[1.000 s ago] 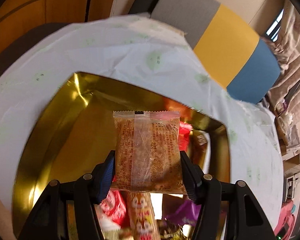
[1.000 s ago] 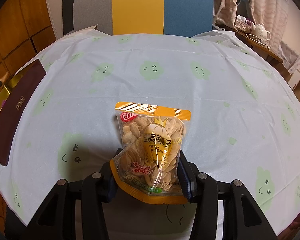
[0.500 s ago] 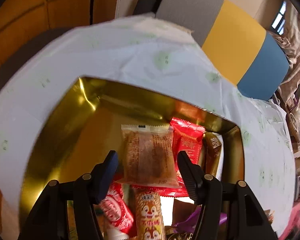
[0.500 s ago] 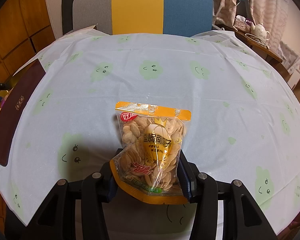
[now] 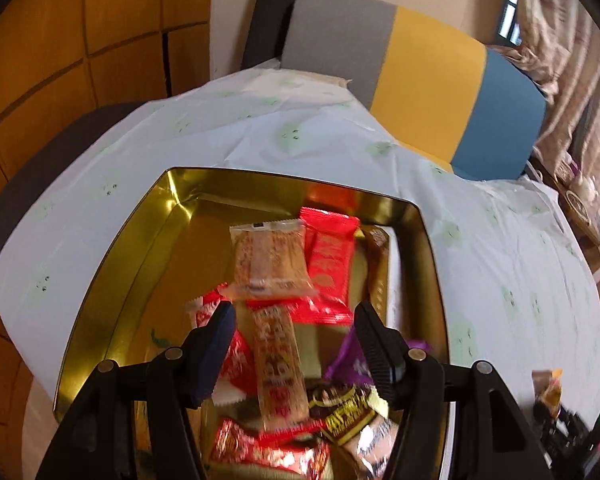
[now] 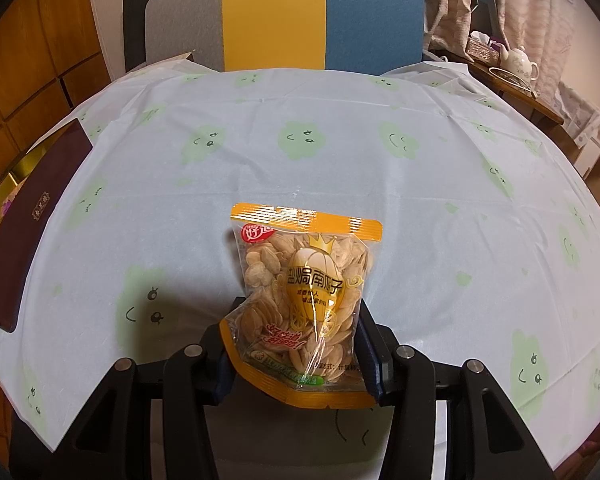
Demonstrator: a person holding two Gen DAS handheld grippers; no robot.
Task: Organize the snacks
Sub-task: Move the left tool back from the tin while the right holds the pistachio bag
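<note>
Snacks lie piled in the gold tin [image 5: 112, 276] on the desk; the left gripper [image 5: 294, 320] hovers above, fingers apart and seemingly empty. The right gripper [image 6: 296, 344] clamps a pumpkin-seed bag [image 6: 304, 296].

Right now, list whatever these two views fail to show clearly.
- Left wrist view: near end of the gold tin cut off by the bottom edge and hidden by the left gripper.
- Left wrist view: print on the clear-wrapped snack bar motion-blurred, unreadable.
- Right wrist view: seed bag sides covered by the right gripper fingers.
- Right wrist view: dark red lid label too small.
</note>
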